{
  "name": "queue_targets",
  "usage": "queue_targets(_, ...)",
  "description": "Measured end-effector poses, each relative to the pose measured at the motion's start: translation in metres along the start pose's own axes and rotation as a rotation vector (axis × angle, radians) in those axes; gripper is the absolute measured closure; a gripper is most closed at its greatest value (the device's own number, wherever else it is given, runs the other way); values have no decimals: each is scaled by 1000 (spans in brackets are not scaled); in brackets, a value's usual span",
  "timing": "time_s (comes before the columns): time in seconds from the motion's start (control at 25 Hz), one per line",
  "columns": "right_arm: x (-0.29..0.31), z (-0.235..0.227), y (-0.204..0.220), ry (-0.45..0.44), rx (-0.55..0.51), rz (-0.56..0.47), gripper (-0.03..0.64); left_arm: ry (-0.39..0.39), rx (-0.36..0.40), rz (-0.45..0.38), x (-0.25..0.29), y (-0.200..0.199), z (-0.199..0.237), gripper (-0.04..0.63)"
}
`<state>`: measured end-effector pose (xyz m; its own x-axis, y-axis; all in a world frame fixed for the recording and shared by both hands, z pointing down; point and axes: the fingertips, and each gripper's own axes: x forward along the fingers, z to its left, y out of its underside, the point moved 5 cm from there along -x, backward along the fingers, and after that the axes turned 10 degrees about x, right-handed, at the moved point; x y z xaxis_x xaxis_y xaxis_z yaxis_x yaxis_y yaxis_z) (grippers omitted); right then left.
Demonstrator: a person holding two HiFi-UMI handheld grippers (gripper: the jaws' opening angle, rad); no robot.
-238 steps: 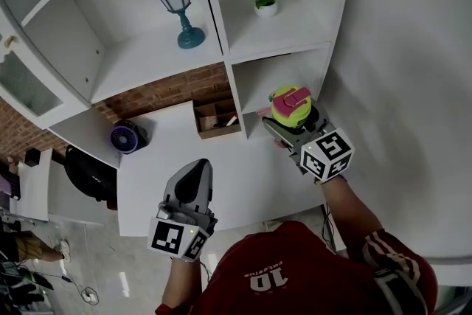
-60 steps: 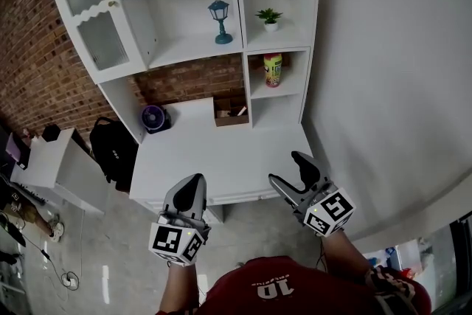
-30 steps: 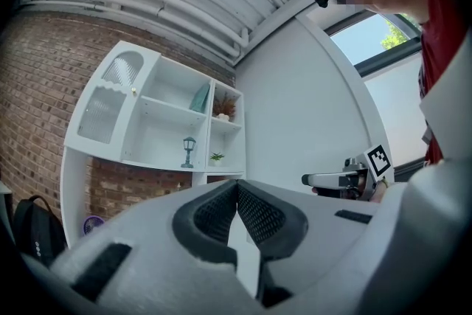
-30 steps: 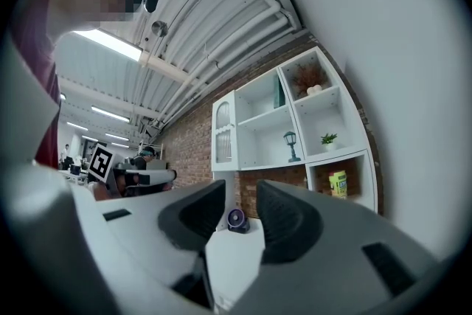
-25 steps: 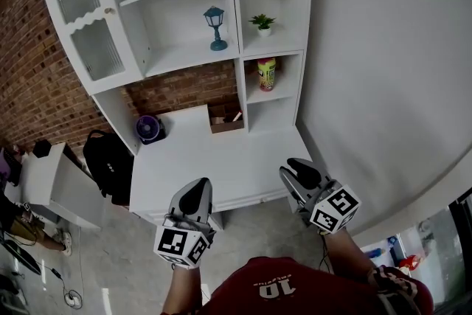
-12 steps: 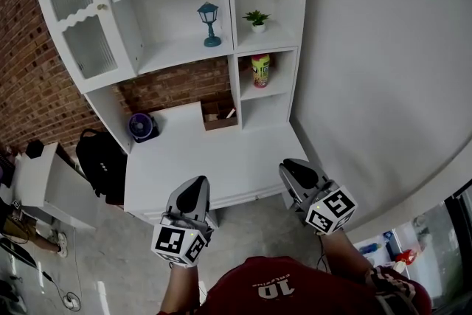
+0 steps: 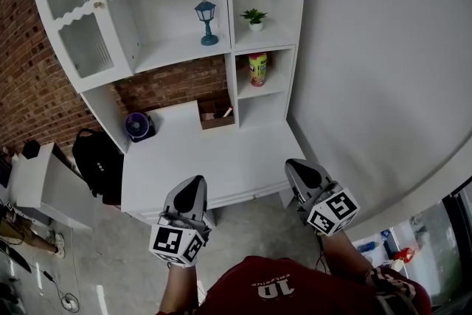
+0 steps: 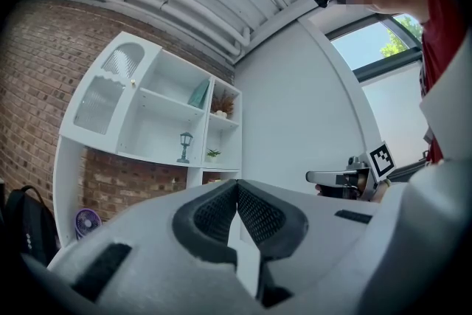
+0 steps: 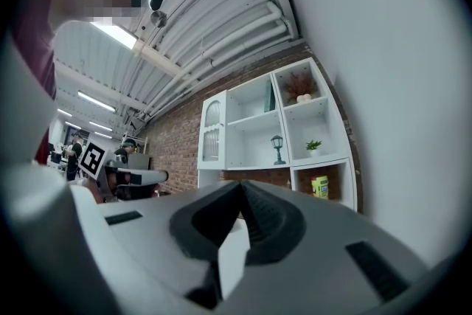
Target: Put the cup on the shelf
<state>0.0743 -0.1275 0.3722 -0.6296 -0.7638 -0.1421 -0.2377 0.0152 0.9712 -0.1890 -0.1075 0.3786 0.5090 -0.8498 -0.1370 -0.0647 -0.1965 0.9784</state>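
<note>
The cup (image 7: 257, 68), yellow-green with a pink lid, stands upright in the shelf unit's middle right compartment; it also shows small in the right gripper view (image 9: 320, 187). Both grippers hang in front of the white desk (image 7: 206, 158), well away from the cup. My right gripper (image 7: 299, 170) is shut; its jaws have just been closing, and the right gripper view (image 9: 240, 187) shows nothing between them. My left gripper (image 7: 193, 188) is shut and empty too, and its pads meet in the left gripper view (image 8: 237, 184).
A blue lantern (image 7: 206, 22) and a small potted plant (image 7: 254, 19) stand on the shelves above the cup. On the desk are a purple fan (image 7: 136, 126) and a wooden box (image 7: 215, 115). A black bag (image 7: 94, 158) sits left of the desk; a white wall rises at right.
The right gripper's jaws have closed since a second ago. Both grippers have stayed roughly in place. The cup, held by the right gripper long before, now stands on the shelf.
</note>
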Motion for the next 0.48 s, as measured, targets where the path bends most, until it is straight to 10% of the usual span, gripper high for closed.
queue_targets(0.48,-2,-3,8,12,-14,37,618,24,5,13,8,1,-8,596)
